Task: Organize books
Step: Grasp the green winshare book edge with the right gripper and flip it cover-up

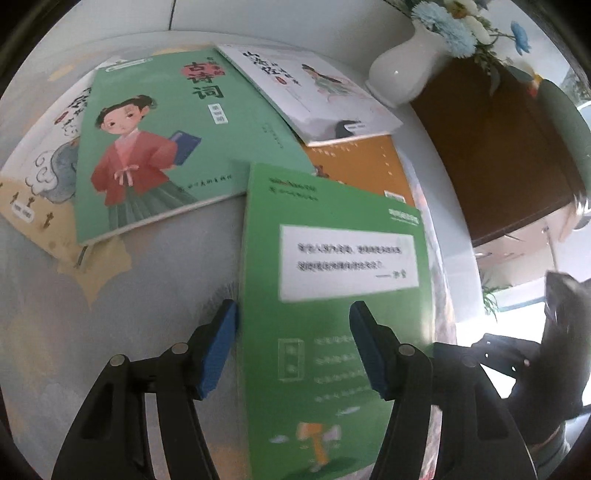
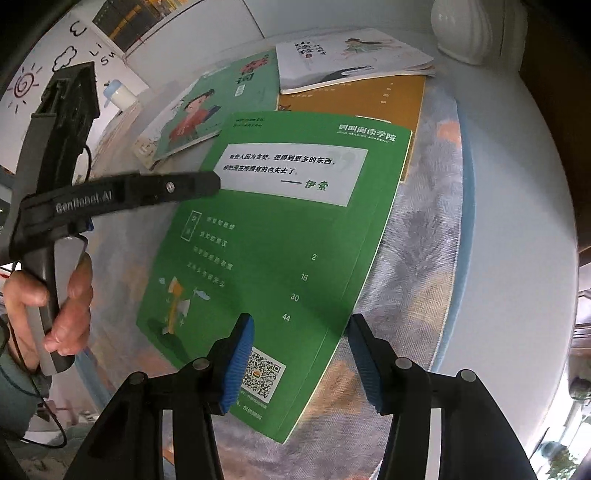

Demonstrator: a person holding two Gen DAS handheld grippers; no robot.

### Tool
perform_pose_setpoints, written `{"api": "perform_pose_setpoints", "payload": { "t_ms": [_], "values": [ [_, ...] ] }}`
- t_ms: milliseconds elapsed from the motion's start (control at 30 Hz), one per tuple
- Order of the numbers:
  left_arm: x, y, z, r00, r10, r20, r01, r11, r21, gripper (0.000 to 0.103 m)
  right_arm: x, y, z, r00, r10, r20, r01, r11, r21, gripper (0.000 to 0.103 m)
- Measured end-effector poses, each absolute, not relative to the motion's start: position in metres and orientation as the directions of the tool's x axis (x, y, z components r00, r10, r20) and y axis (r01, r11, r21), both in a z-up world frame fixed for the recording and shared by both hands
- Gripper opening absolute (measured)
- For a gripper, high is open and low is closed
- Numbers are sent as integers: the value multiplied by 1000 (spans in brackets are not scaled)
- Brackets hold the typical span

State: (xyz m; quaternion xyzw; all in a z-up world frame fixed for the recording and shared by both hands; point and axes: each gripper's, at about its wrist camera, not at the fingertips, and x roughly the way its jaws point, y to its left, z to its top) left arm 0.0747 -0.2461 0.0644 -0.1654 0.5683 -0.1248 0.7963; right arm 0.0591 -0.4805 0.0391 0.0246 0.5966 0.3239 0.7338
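A bright green book (image 1: 332,295) (image 2: 280,236) with a white text box lies on the patterned tablecloth, nearest to me. My left gripper (image 1: 295,347) is open and straddles the book's left edge, one blue pad beside the book and the other over its cover. From the right wrist view, a hand holds that gripper, and its finger (image 2: 177,186) reaches the book's left edge. My right gripper (image 2: 301,362) is open across the book's lower right edge. Its left pad is over the cover near a QR code; its right pad stands clear of the edge.
Behind lie a pale green book with a girl in red (image 1: 166,147) (image 2: 207,110), a white book (image 1: 314,92) (image 2: 351,59) on an orange one (image 1: 365,166) (image 2: 369,99), and a cream book (image 1: 33,177). A white vase (image 1: 402,70) (image 2: 465,26) stands by the round table's edge (image 2: 517,221).
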Motion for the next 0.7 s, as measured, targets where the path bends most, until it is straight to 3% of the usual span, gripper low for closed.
{"api": "perform_pose_setpoints", "payload": {
  "t_ms": [67,200,433,633,700],
  "values": [
    [71,-242,63,333,-401,-853,4,906,-424,59,63,-486,39,44,575,-817,-394,761,515,50],
    [73,-230,60,344,-457,-820,-56,862,-503,60,60,-492,57,75,631,-772,-387,732,561,50],
    [56,-181,90,410,-473,-780,-115,822,-558,59,58,-488,122,127,799,-587,-408,582,704,50],
    [17,-81,152,566,-377,-733,-180,812,-556,60,53,-402,175,81,853,-515,-532,474,702,53],
    [-2,-44,170,612,-322,-722,-208,816,-540,60,47,-366,184,45,865,-500,-560,436,704,60]
  ]
}}
